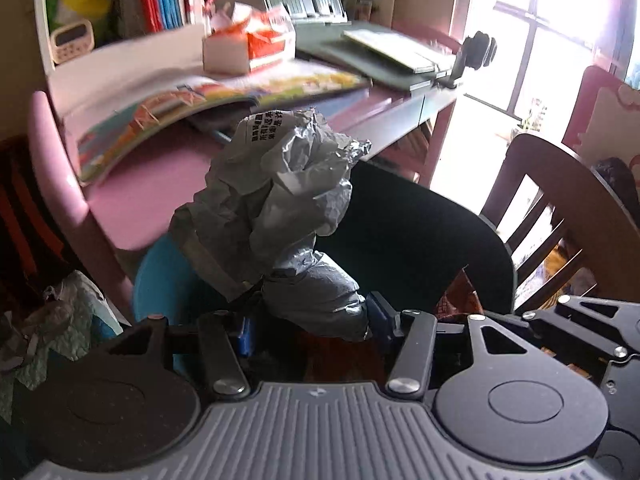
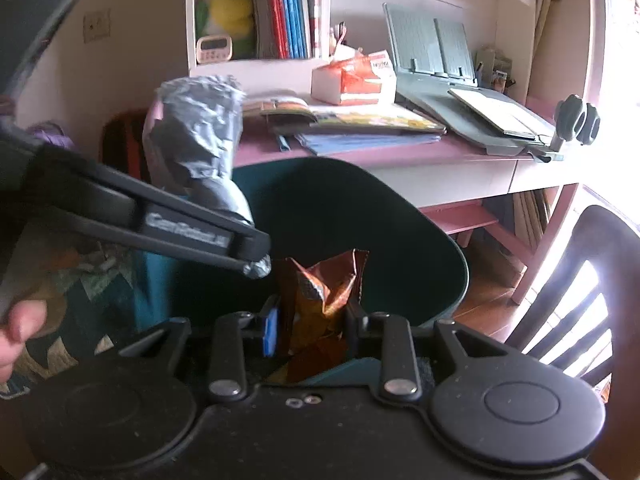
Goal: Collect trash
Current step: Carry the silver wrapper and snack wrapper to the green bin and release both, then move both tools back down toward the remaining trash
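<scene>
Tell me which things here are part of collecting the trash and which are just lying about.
Job:
silver wrapper in left gripper
orange wrapper in right gripper
bin

Lying about:
picture book
tissue box
book stand
timer
chair

Left wrist view: looks forward and down along its own fingers (image 1: 245, 332), close over the dark teal plastic bin (image 1: 420, 248), facing the pink table (image 1: 160, 184).

Right wrist view: same forward-down look, from a little further back and to the right; the left gripper (image 2: 256, 258) crosses its left side.

Shared: bin (image 2: 400, 232), table (image 2: 440, 152), white bookshelf (image 2: 192, 12), dark wooden chair (image 2: 580, 280).
</scene>
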The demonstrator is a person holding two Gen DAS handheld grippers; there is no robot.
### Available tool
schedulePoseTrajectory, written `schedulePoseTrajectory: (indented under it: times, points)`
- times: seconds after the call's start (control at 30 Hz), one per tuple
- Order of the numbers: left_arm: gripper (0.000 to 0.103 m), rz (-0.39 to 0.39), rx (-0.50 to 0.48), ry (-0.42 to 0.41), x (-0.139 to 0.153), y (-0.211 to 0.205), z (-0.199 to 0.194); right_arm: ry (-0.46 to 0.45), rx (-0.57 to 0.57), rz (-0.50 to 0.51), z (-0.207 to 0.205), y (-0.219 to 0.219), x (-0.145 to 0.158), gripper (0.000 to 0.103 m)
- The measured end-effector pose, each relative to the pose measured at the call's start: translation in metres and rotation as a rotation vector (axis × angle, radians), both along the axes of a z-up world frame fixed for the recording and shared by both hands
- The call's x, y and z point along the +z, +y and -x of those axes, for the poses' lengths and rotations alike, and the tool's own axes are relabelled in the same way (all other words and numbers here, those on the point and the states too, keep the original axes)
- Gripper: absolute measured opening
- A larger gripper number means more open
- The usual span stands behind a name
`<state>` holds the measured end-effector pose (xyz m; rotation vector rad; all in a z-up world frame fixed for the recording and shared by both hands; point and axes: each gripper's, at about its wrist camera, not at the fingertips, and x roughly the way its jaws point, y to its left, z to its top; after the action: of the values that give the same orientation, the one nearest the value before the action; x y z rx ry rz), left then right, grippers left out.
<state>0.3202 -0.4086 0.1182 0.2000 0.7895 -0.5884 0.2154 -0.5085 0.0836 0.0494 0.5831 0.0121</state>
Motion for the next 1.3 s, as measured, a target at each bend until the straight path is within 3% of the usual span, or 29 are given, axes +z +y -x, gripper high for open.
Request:
schedulePoseTrajectory:
  times: [0.17,0.33,0.5,0.63,0.7,0.8,1.3]
  points:
    - [0.055,-0.032,-0.004,0.024,-0.013,-0.011,-0.012,0.010,0.007,0.015,-0.004,-0.002,-0.006,0.032]
    - [0.055,-0.034,-0.002,0.039,-0.019,-0.013,-0.016,0.003,0.005,0.009,-0.004,-0.006,-0.004,0.040]
    - [0.068,-0.024,0.002,0.038,-0.018,-0.010,-0.014,-0.006,0.000,-0.003,-0.001,-0.007,-0.002,0.044]
    - [0.068,-0.022,-0.001,0.020,-0.012,-0.005,-0.007,-0.018,0.002,-0.002,0.006,-0.004,0.002,0.049]
    - [0.073,-0.021,0.003,0.009,-0.008,-0.001,-0.002,-0.027,0.002,-0.007,0.011,-0.003,0.005,0.051]
    - [0.080,-0.004,0.017,-0.010,0.001,0.009,0.006,-0.039,0.005,-0.011,0.019,0.000,0.010,0.053]
    - [0.080,0.090,0.092,-0.077,0.049,0.104,0.056,-0.134,0.080,-0.020,0.072,0.047,0.054,0.058]
